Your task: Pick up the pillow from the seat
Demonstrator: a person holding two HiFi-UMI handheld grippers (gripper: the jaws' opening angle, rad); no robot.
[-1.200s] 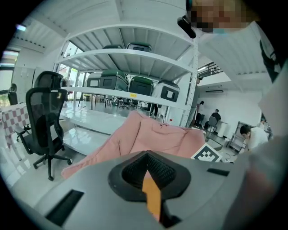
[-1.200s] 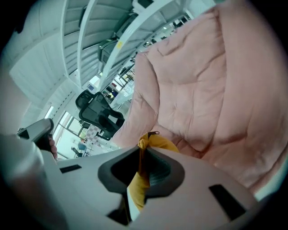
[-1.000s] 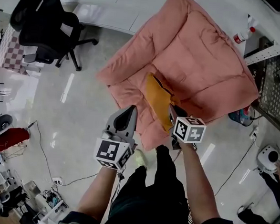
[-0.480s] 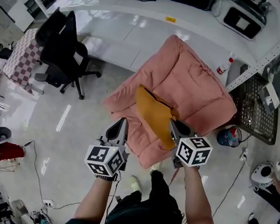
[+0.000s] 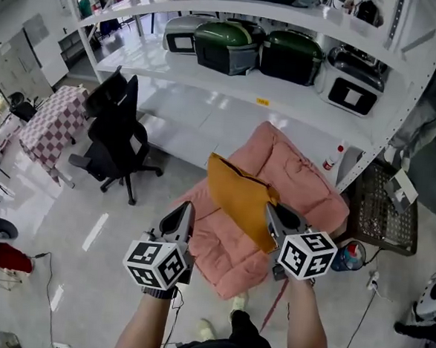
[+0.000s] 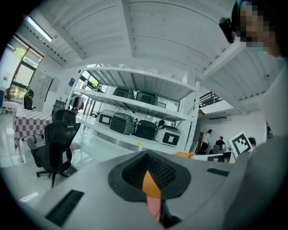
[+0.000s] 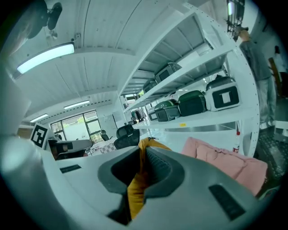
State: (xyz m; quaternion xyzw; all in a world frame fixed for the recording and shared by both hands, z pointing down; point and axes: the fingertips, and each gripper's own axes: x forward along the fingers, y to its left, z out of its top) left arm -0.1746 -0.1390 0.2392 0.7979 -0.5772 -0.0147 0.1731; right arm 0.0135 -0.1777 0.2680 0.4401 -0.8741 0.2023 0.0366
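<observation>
A mustard-orange pillow (image 5: 238,201) hangs in the air above the pink padded seat (image 5: 300,175), lifted off it. My right gripper (image 5: 271,208) is shut on the pillow's lower right edge; in the right gripper view the orange cloth (image 7: 136,188) is pinched between the jaws, with the seat (image 7: 222,157) beyond. My left gripper (image 5: 188,207) is beside the pillow on its left, apart from it, jaws together with nothing in them. In the left gripper view a strip of the pillow (image 6: 150,184) shows past the closed jaw tips.
A black office chair (image 5: 116,136) stands left of the seat. White shelving (image 5: 283,100) with several hard cases (image 5: 227,47) runs behind it. A spray bottle (image 5: 331,158) and a black wire basket (image 5: 379,214) are at the right, a checkered table (image 5: 46,124) at the far left.
The right gripper has raised the pillow up off the seat. Both grippers have come up, and the view has tilted toward the shelving.
</observation>
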